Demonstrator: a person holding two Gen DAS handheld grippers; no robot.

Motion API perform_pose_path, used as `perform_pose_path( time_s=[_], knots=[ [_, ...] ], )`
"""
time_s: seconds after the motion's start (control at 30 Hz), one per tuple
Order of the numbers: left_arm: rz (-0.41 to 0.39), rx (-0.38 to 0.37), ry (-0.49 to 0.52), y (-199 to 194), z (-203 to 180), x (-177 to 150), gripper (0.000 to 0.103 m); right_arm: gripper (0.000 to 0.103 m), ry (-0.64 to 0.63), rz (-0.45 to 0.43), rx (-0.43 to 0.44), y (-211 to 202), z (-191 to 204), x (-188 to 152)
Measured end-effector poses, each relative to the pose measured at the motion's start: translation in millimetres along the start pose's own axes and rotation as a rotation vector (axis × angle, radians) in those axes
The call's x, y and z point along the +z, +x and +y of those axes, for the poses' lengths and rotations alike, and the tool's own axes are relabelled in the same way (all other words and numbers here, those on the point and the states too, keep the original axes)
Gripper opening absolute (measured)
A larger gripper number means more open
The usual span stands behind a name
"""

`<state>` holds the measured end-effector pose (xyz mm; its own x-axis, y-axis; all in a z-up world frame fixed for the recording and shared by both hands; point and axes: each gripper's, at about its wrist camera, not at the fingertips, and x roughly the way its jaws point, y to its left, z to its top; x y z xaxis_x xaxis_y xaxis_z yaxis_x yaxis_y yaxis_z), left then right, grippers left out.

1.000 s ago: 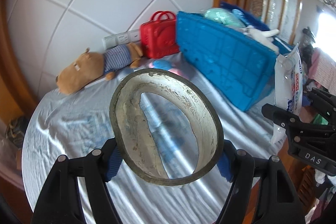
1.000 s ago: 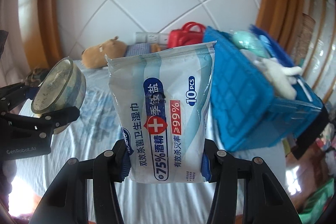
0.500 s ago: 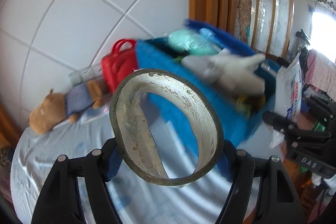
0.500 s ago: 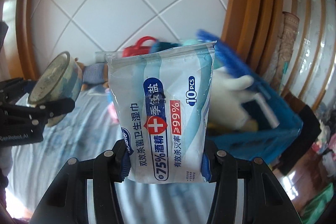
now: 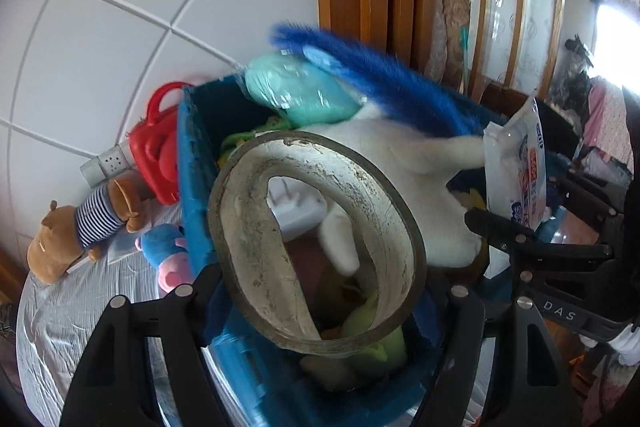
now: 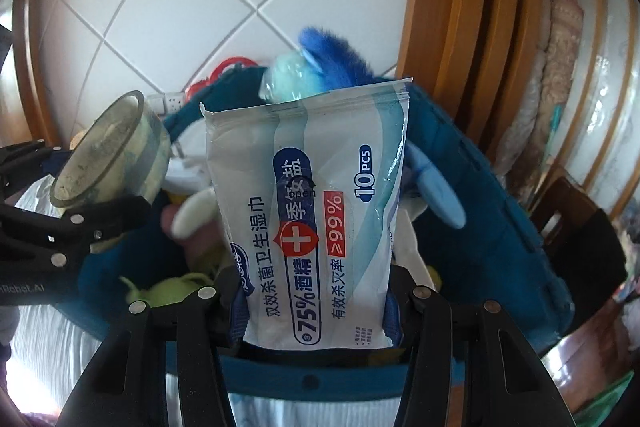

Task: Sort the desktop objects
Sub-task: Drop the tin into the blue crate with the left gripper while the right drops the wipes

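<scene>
My left gripper (image 5: 316,291) is shut on a grimy roll of tape (image 5: 248,239) and holds it over the open blue crate (image 5: 192,167). The roll also shows in the right wrist view (image 6: 108,155). My right gripper (image 6: 316,307) is shut on a pack of wet wipes (image 6: 316,211), upright above the same crate (image 6: 500,211). The pack also shows at the right of the left wrist view (image 5: 516,175). The crate holds a white plush toy (image 5: 400,167), a teal packet (image 5: 296,95), a blue furry item (image 5: 380,75) and yellow-green things (image 6: 168,291).
A red toy case (image 5: 160,151), a brown plush in a striped shirt (image 5: 76,227) and a blue-pink plush (image 5: 168,255) lie on the white cloth (image 5: 80,315) left of the crate. A white tiled wall and wooden frame stand behind. A wall socket (image 5: 108,163) sits low.
Both grippers have moved forward and up from over the table, and now hang over the crate's open top. Each keeps its hold.
</scene>
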<state>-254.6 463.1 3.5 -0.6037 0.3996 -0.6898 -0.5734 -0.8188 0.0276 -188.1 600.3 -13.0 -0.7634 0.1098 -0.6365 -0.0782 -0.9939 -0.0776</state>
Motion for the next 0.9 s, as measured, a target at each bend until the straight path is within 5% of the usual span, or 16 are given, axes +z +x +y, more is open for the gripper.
perform_pose_path(
  time_s=[0.2, 0.33, 0.57, 0.9],
  knots=[
    [0.062, 0.019, -0.014, 22.0, -3.4, -5.8, 0.073, 0.051, -0.020, 0.033, 0.036, 13.9, 0.2, -8.0],
    [0.091, 0.030, -0.019, 28.9, -5.3, -10.5, 0.074, 0.061, -0.020, 0.029, 0.043, 11.9, -0.5, -9.7],
    [0.064, 0.035, -0.041, 18.5, -0.1, -12.2, 0.086, 0.084, -0.019, 0.018, 0.054, 7.8, -2.2, -12.3],
    [0.005, 0.052, -0.066, -10.9, 11.7, -13.6, 0.090, 0.093, -0.005, -0.059, 0.023, -23.1, -0.6, -3.8]
  ],
)
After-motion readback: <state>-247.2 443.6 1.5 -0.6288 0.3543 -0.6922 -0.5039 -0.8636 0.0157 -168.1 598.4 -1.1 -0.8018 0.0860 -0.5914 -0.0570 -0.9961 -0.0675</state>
